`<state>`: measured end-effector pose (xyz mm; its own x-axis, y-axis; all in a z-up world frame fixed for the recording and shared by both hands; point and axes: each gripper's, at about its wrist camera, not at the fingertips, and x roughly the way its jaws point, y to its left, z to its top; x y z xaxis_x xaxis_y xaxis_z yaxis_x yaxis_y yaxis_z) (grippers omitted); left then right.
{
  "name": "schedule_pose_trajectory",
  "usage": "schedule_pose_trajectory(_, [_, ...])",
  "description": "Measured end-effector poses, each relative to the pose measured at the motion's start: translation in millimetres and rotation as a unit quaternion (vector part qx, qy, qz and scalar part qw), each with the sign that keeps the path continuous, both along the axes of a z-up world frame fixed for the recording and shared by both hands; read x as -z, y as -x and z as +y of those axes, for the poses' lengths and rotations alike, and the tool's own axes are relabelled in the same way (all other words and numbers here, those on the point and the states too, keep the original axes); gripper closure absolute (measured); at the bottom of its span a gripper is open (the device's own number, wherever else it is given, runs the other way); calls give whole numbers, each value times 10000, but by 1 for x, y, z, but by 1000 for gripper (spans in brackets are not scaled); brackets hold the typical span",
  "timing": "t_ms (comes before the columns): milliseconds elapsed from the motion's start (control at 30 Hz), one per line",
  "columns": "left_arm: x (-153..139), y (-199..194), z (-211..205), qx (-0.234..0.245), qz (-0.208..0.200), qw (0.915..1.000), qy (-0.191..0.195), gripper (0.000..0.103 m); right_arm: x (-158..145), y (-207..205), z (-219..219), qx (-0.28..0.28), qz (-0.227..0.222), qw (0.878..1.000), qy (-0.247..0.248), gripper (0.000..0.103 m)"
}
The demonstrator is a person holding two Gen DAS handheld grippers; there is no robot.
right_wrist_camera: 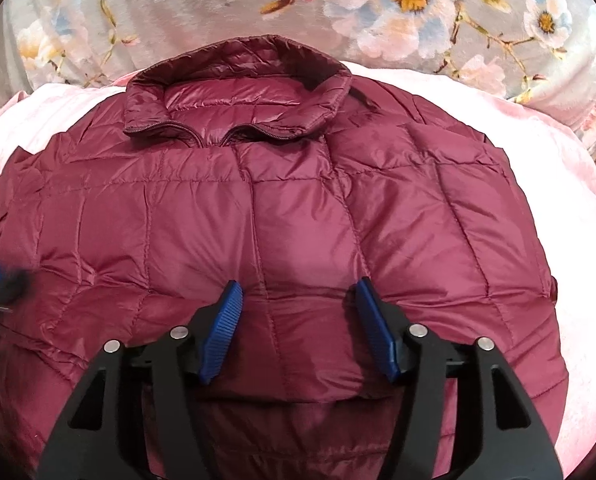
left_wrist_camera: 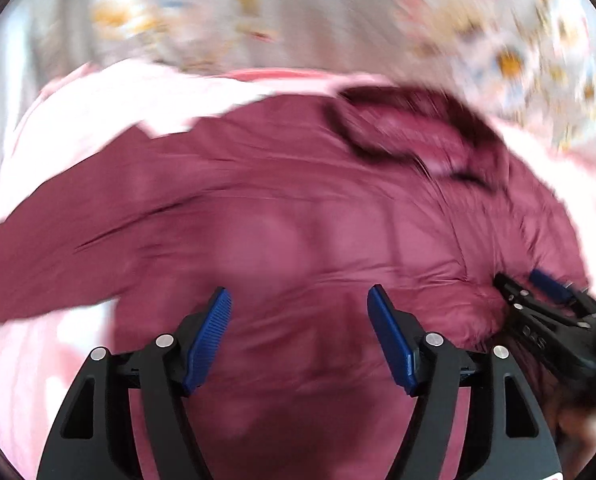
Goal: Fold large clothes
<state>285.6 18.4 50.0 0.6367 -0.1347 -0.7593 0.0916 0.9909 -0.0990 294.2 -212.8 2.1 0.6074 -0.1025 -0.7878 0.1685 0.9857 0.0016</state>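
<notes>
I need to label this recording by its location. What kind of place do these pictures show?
Probably a bedroom at home, though I cannot be sure. A maroon puffer jacket lies on a soft pink blanket, with a floral blanket behind it, which looks like bedding.

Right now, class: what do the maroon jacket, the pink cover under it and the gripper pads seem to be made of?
Maroon jacket: probably thin nylon or polyester shell, slightly glossy, quilted in puffy stitched squares, so likely padded.
Pink cover: soft plush or fleece, matte, fuzzy-looking.
Pads of the right gripper: blue, finely ribbed, likely rubber or moulded plastic; the look leaves it open.
</notes>
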Motion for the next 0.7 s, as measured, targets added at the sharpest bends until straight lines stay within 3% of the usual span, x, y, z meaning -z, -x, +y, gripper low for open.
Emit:
schedule_pose_trajectory(67, [-15, 13, 59, -440, -30, 9986, 282, 24, -9, 8, 7, -90, -52, 9988, -487, 45])
schedule_pose_trajectory(133, [-19, 21, 120, -1023, 21, 9942, 315, 23, -18, 14, 27, -310, -95, 9956, -885, 46])
schedule_pose_trajectory(233, [-9, 28, 202, -1920, 302, 9803, 355, 23, -23, 17, 65, -701, -116, 9951, -692, 54])
schedule_pose_trajectory(300, [0, 34, 245, -2396, 472, 9684, 499, 24, -17, 14, 83, -837, 10, 9954, -461, 74])
schedule_pose_trajectory(333, [5, 39, 272, -2681, 576, 9593, 677, 24, -9, 11, 89, -836, 128, 9956, -400, 76])
schedule_pose_trajectory(533, [23, 51, 355, -3615, 651, 9199, 1375, 24, 5, 13, 95, -758, 75, 9968, -262, 78])
schedule_pose_trajectory(600, [30, 48, 373, -3799, 625, 9051, 1807, 24, 7, 16, 95, -750, 21, 9970, -210, 78])
schedule_pose_trajectory(700, [28, 46, 374, -3932, 480, 8960, 2006, 24, 8, 19, 97, -727, -34, 9971, -211, 79])
